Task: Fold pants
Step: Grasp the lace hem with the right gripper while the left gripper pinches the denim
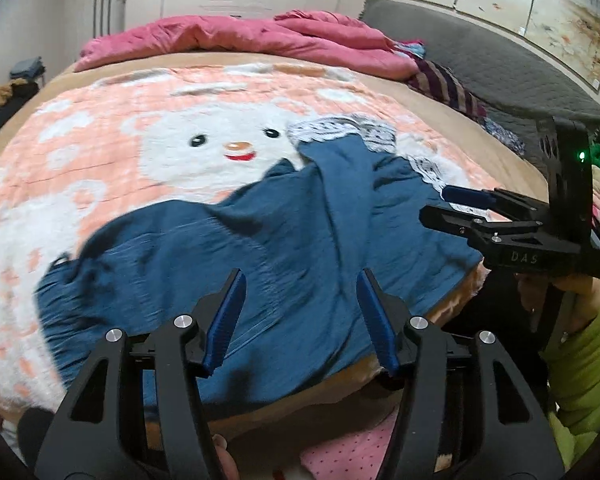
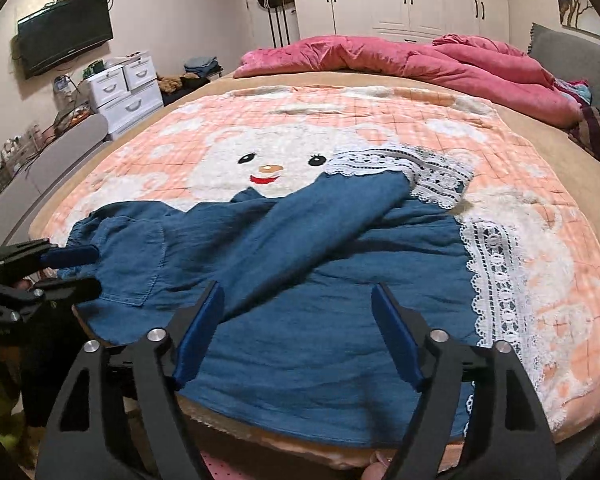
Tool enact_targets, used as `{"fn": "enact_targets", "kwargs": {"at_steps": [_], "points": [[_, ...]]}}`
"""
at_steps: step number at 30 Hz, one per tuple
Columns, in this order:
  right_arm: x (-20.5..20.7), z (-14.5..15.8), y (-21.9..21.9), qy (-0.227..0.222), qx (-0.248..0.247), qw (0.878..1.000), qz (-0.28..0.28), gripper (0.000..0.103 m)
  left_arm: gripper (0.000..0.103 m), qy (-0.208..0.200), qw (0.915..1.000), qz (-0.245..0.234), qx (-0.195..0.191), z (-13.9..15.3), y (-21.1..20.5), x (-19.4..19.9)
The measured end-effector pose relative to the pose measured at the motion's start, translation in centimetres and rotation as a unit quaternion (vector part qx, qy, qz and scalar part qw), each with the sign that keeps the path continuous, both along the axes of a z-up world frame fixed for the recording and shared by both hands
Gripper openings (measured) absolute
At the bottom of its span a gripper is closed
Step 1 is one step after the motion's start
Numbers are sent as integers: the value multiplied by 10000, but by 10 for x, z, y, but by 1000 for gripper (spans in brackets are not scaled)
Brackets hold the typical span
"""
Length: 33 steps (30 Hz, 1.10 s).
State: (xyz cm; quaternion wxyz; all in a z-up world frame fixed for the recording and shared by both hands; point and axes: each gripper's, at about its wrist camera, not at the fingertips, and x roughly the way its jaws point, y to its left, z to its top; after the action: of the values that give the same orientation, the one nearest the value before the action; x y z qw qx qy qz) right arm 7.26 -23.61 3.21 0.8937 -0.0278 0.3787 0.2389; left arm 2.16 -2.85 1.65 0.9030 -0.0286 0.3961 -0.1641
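pants (image 2: 300,280): soft, light, limp denim, laid on bed (image 2: 540,280) | hold advised: lace hem (image 2: 496,280), waist corners | left tongs (image 1: 300,316), right tongs (image 2: 296,332): apart, nothing gripped

In my left wrist view the blue pants (image 1: 236,240) are smearing into blur along their left edge, so I cannot tell how the waistband is lying there. The bottom of the frame is cutting off my left hand-held gripper (image 1: 302,316) below its arms. In my right wrist view the bed's (image 2: 340,80) near edge is hiding behind my right hand-held gripper (image 2: 296,332), and the left frame edge is cropping the other gripper. The small items on the drawers (image 2: 128,88) at upper left are too tiny to make out.
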Motion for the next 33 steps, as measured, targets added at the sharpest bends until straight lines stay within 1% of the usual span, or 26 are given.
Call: {"fn": "enact_targets", "kwargs": {"at_steps": [5, 10, 11, 14, 16, 17, 18, 19, 20, 24, 27, 29, 31, 33], "points": [[28, 7, -4, 36, -30, 9998, -184, 81, 50, 125, 9994, -311, 16, -9, -24, 20], [61, 16, -1, 46, -181, 9996, -229, 86, 50, 494, 9975, -375, -351, -24, -40, 51], [69, 17, 0, 63, -195, 9995, -239, 86, 50, 592, 9965, -387, -441, -28, -43, 59], [88, 21, 4, 110, -185, 9996, -195, 86, 50, 799, 9946, -423, -505, -35, -51, 75], [105, 22, 11, 134, -258, 9994, -202, 86, 50, 911, 9921, -496, -704, -39, -55, 85], [111, 22, 14, 142, -304, 9992, -211, 86, 48, 959, 9912, -485, -778, -41, -56, 90], [116, 22, 18, 161, -340, 9991, -178, 86, 38, 978, 9907, -463, -830, -43, -55, 92], [123, 20, 23, 193, -432, 9987, -170, 86, 32, 989, 9901, -452, -889, -45, -55, 94], [128, 18, 29, 204, -536, 9982, -158, 86, 20, 991, 9897, -445, -932, -47, -55, 95], [148, 8, 61, 214, -903, 9956, 104, 86, 5, 951, 9891, -530, -989, -55, -59, 95], [166, -2, 84, 298, -1130, 9931, 131, 86, 3, 876, 9873, -727, -1110, -56, -63, 93], [181, -10, 96, 360, -1320, 9906, 35, 86, 3, 855, 9840, -936, -1248, -55, -66, 90], [197, -21, 106, 440, -1564, 9867, -90, 85, 3, 811, 9834, -1036, -1250, -54, -68, 86], [212, -33, 114, 684, -1737, 9822, -197, 84, 3, 788, 9837, -1074, -1211, -54, -70, 84]]}}
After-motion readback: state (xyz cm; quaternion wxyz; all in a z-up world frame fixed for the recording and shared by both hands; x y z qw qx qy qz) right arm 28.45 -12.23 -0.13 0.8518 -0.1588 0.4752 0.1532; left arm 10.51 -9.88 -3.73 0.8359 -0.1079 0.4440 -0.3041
